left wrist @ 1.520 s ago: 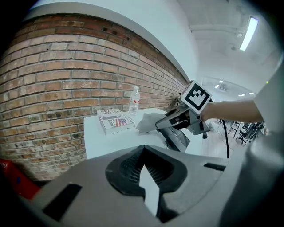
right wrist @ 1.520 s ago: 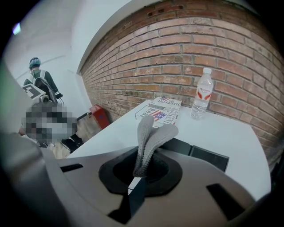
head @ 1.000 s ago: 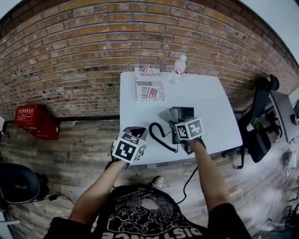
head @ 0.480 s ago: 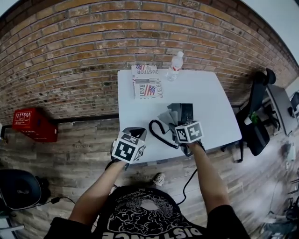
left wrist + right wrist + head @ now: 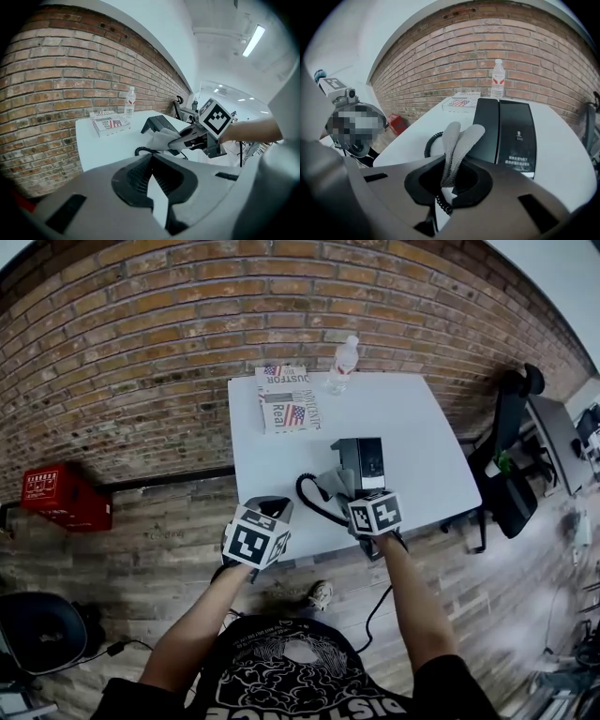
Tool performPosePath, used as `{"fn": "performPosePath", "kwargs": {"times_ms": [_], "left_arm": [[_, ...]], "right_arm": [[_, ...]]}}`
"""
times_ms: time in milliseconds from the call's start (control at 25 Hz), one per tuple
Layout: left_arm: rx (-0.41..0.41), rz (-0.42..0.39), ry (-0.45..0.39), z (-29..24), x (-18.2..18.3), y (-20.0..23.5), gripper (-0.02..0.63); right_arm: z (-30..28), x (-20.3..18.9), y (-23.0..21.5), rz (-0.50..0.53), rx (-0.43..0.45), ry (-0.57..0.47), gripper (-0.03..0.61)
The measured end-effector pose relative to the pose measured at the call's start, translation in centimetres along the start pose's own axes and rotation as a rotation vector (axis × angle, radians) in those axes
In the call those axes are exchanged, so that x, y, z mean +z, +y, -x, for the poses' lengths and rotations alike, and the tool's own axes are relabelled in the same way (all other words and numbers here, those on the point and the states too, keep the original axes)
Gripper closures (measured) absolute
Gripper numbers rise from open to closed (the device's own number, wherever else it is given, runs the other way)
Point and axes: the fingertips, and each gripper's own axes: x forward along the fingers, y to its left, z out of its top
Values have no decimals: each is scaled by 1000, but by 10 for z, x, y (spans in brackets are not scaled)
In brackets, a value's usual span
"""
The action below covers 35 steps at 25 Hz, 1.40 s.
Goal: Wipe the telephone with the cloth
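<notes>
A black telephone [image 5: 362, 460] lies on the white table [image 5: 422, 427], with its coiled cord [image 5: 312, 499] looping off its left side. My right gripper [image 5: 352, 491] is at the phone's near left corner, shut on a grey cloth [image 5: 332, 482]. In the right gripper view the cloth [image 5: 457, 143] sticks up from the jaws of the right gripper [image 5: 451, 177] against the telephone [image 5: 506, 131]. My left gripper [image 5: 271, 510] hangs off the table's near left edge. In its own view the left gripper [image 5: 151, 165] has its jaws together, holding nothing.
A stack of printed papers [image 5: 283, 399] and a water bottle [image 5: 341, 363] sit at the table's far edge by the brick wall. An office chair [image 5: 507, 470] stands to the right. A red crate [image 5: 62, 495] sits on the floor at left. A cable [image 5: 378, 601] trails under the table.
My right gripper with the cloth has drawn back slightly toward the near end of the telephone. The left gripper has stayed put. The head view has shifted a little.
</notes>
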Motion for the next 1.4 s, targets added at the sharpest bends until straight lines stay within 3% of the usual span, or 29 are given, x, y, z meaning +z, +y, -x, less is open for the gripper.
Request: {"fn": "performPosePath", "kwargs": {"times_ms": [800,1400], "left_arm": [[-55,-7,31,-9,-11,-11,607],[51,24,-55,5,30,12,607]], "right_arm": [[11,-29,11,-69,-15,-31,566],[80,68,21,-22,3,-315,566]]}}
